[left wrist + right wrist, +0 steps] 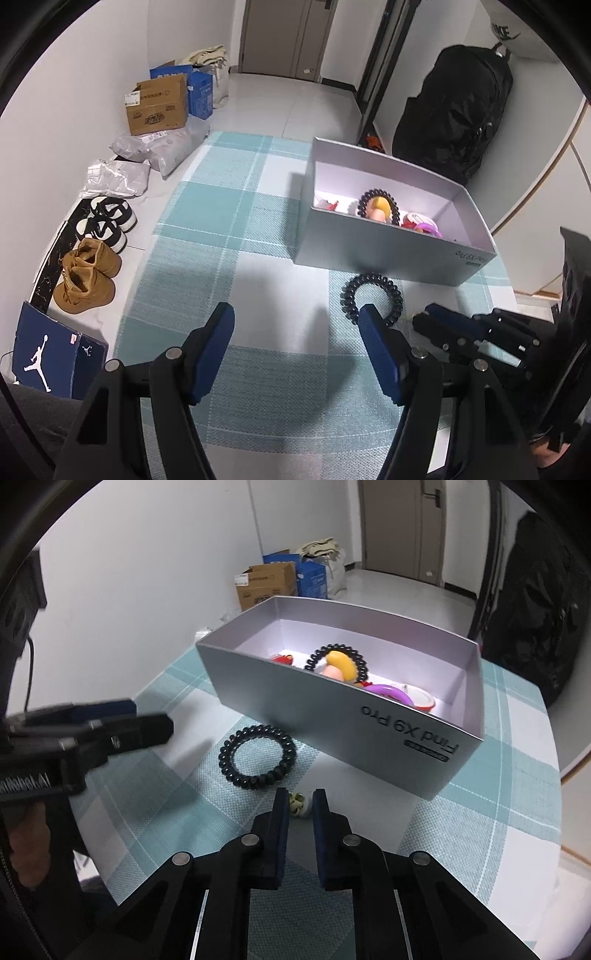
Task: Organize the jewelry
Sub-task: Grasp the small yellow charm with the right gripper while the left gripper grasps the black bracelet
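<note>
- Right gripper (pixel 300 802), black frame with blue pads: fingers nearly together, a small greenish-white trinket (pixel 297 803) between the tips on the mat; whether the pads actually touch it, cannot tell.
- Left gripper (pixel 296 320), same build: fingers wide apart, holding nothing, over the teal-and-white checked woven mat (pixel 207 206).
- Black spiral coil hair ties, two counted: one (pixel 257 757) loose on the mat just in front of the box, near the left gripper's right fingertip; a second (pixel 337 661) inside the box.
- One open grey cardboard box (pixel 369 731), printed "Find X9 Pro", upright on the mat.
- Inside the box, besides the coil: one yellow-and-peach piece (pixel 340 666) within the coil's ring, one purple ring-shaped piece (pixel 388 692), one red-and-white piece (pixel 421 698) at the right end, one red bit (pixel 282 660) at the left end. Details too small to tell.
- Along the wall: two tan boots (pixel 86 275), two black-and-white sneakers (pixel 107 219), one blue shoebox (pixel 48 358), one brown carton (pixel 157 103).
- One black backpack (pixel 454 107) standing behind the box.
</note>
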`<state>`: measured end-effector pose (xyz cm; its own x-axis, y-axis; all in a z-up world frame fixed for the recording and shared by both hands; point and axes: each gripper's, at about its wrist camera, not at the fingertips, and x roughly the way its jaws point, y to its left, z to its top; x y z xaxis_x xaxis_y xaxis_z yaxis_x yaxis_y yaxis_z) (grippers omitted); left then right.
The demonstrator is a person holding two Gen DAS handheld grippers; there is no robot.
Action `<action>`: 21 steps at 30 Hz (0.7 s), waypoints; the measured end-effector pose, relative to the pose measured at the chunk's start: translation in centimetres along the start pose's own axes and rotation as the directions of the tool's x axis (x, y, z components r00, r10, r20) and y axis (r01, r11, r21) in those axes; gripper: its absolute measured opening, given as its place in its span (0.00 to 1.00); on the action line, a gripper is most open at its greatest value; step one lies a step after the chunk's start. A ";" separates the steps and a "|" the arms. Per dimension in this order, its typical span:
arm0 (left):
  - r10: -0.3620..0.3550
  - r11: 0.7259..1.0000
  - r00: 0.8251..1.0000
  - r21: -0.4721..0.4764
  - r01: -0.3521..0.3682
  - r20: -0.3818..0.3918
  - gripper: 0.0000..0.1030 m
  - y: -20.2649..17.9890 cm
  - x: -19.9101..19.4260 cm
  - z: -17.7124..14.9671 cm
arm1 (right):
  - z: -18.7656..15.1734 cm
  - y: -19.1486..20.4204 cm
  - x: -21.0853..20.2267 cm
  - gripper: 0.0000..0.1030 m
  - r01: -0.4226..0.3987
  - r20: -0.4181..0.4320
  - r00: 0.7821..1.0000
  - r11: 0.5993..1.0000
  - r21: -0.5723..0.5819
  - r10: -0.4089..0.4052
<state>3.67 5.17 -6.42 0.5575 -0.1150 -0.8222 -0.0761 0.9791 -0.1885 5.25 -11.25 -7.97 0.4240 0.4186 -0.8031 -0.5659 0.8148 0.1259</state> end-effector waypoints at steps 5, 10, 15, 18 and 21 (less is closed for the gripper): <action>-0.102 0.995 0.994 -0.005 0.102 -0.047 0.63 -0.4 1.0 0.2 | 0.6 -1.5 -1.1 0.11 -0.020 0.031 0.999 0.997 0.073 0.018; -0.122 0.992 0.989 0.025 0.124 -0.090 0.63 -1.7 2.3 0.7 | 0.9 -2.7 -2.2 0.11 -0.041 0.058 0.998 0.992 0.122 0.034; -0.107 0.989 0.986 0.084 0.119 -0.131 0.63 -3.5 3.5 0.9 | 1.1 -3.4 -2.8 0.11 -0.049 0.076 0.996 0.988 0.146 0.039; -0.096 0.989 0.987 0.102 0.110 -0.128 0.63 -4.0 3.8 0.9 | 1.0 -3.9 -3.0 0.11 -0.059 0.083 0.995 0.986 0.159 0.047; -0.064 0.987 0.991 0.140 0.081 -0.119 0.63 -4.5 4.0 0.8 | 0.8 -4.6 -3.2 0.11 -0.066 0.085 0.995 0.982 0.176 0.051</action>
<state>6.90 0.47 -8.38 0.4589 -0.1967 -0.8664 0.0854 0.9804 -0.1773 7.06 -15.99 -5.47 0.4533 0.4925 -0.7430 -0.4596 0.8433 0.2786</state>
